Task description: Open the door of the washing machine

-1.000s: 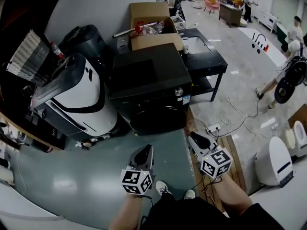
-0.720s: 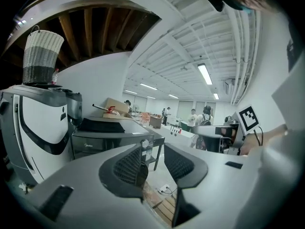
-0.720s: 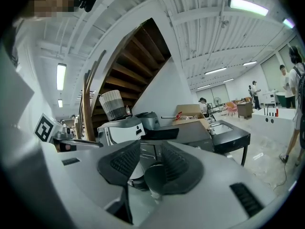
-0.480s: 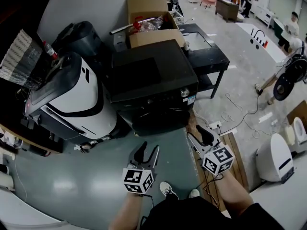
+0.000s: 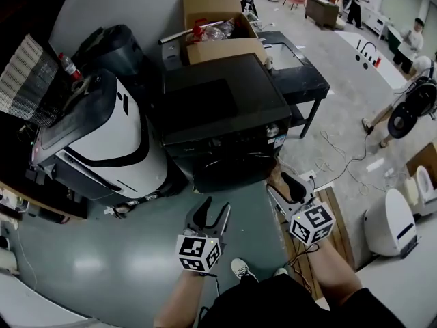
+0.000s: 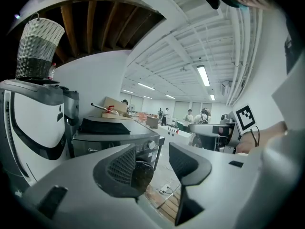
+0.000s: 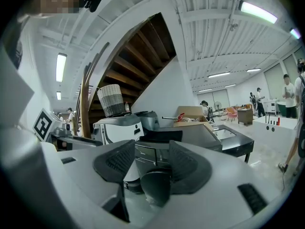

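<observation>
Standing on the grey-green floor (image 5: 102,265) just short of the black washing machine (image 5: 225,115), the person holds both tools forward and almost level, I'd guess to line up on the round front door (image 5: 229,171), which sits shut, low on the machine's face. Both the left tool (image 5: 212,212) and the right tool (image 5: 285,190) have just been opening. Each now has its jaws spread wide with nothing between them, and neither touches the machine.
</observation>
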`<move>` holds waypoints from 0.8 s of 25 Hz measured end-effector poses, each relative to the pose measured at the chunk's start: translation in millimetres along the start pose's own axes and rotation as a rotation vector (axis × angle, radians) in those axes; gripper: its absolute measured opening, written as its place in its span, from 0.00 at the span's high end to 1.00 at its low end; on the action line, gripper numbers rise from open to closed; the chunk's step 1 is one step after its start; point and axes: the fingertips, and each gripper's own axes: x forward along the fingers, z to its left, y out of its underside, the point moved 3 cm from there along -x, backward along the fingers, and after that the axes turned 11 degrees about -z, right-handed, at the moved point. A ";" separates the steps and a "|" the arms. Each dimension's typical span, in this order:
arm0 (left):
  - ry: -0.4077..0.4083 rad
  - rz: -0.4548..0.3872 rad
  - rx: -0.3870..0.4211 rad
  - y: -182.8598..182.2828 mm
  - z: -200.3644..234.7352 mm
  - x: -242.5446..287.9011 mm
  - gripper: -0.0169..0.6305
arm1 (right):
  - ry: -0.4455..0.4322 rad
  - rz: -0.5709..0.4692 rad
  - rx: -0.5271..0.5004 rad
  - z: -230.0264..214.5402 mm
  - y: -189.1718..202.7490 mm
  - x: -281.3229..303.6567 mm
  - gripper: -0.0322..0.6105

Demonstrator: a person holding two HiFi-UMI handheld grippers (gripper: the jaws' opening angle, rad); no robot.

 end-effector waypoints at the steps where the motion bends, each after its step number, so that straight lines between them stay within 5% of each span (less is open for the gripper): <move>1: 0.004 0.000 -0.001 -0.3 2.8 -1.1 0.63 | 0.000 0.000 -0.003 3.0 0.3 2.7 0.60; 10: 0.032 -0.008 -0.001 -1.6 14.9 -11.0 0.63 | -0.001 0.008 -0.039 19.8 1.8 11.0 0.59; 20: 0.014 -0.008 -0.020 7.0 17.4 5.7 0.63 | 0.015 0.030 -0.010 -10.1 17.5 18.2 0.59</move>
